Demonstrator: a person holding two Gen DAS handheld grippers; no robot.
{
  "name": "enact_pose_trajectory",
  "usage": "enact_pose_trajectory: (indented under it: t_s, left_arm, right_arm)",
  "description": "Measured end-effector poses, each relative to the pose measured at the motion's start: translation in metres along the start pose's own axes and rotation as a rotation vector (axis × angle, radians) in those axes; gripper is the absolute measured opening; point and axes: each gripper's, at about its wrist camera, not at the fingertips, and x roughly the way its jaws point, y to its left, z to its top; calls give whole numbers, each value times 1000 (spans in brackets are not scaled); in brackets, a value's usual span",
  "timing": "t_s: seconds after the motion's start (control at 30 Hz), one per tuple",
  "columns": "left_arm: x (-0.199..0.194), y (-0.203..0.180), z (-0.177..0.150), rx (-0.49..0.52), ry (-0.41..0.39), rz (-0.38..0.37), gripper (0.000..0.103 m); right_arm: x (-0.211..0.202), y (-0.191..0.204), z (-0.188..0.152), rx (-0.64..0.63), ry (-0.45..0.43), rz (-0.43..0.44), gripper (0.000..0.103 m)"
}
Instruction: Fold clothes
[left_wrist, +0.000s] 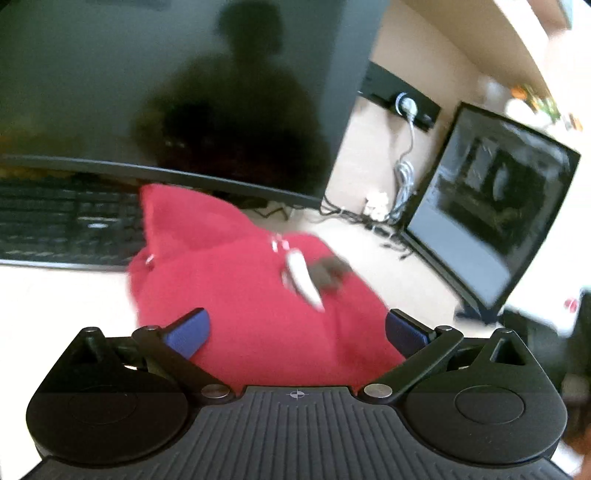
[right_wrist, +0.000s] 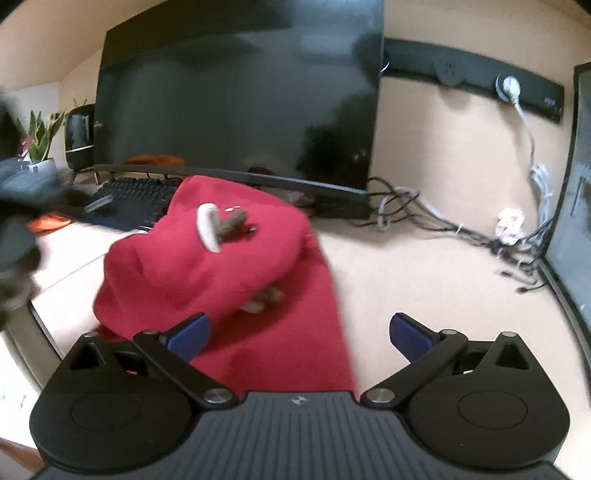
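Soft, even indoor light; both fisheye views bow straight lines at the edges; motion blur smears the red garment (left_wrist: 236, 295) and background; the dark monitor (left_wrist: 166, 92) mirrors a person's silhouette.

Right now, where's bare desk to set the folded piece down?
Free: the beige desk right of the red garment, up to the side monitor. A smaller bare strip lies left of it, before the keyboard. Crowded: cable tangle along the wall, and under the big monitor.
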Motion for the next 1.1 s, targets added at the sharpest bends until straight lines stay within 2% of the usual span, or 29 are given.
enact_pose_trajectory:
  t_s: [0.1,0.17,0.3,0.33,0.4,0.5,0.6,0.73,0.77,0.83,0.9,0.97,1.1]
  left_arm:
    - [-23,-32,-43,17,-10,159,103]
    - [-28,-48,-72,-18,12,278,103]
    - [-15,-66,-114,-41,55,497,103]
    - [-14,-69,-120,-42,41,535,103]
    - [-21,-78,-123,-114,-24,584,103]
    - [-50,-111,-128,-198,-146,558,103]
    - [-70,-161,-141,-188,-184,535,103]
    - [-76,-208,-161,-208,-184,530,103]
    - [-73,-215,-167,-231,-184,537,103]
    - [-64,-221,-170,-209,-148,536,103]
    - [-58,-227,-165,-172,-118,607,103]
    - [-52,-232,-161,-135,-88,675,103]
    - [-49,-244,-158,-66,-100,695,103]
  right_arm:
    - [1,-30,-6,-16,-16,37,103]
    - [3,-44,-17,-45,-10,66,103]
    - [35,-50,-33,-130,112,150,103]
    - [35,-47,-35,-146,108,156,103]
    - [35,-48,-33,-158,79,182,103]
    - [11,-60,-31,-145,38,233,103]
    - [-32,-80,-39,-100,13,329,103]
    - [-77,-91,-72,-32,14,342,103]
    - [-82,-89,-82,-21,29,338,103]
    - [-92,-86,-96,15,35,348,103]
    - [-93,-85,-99,21,29,371,103]
    - [-98,-90,-95,23,-13,359,103]
    - [-104,-94,-94,11,-54,345,103]
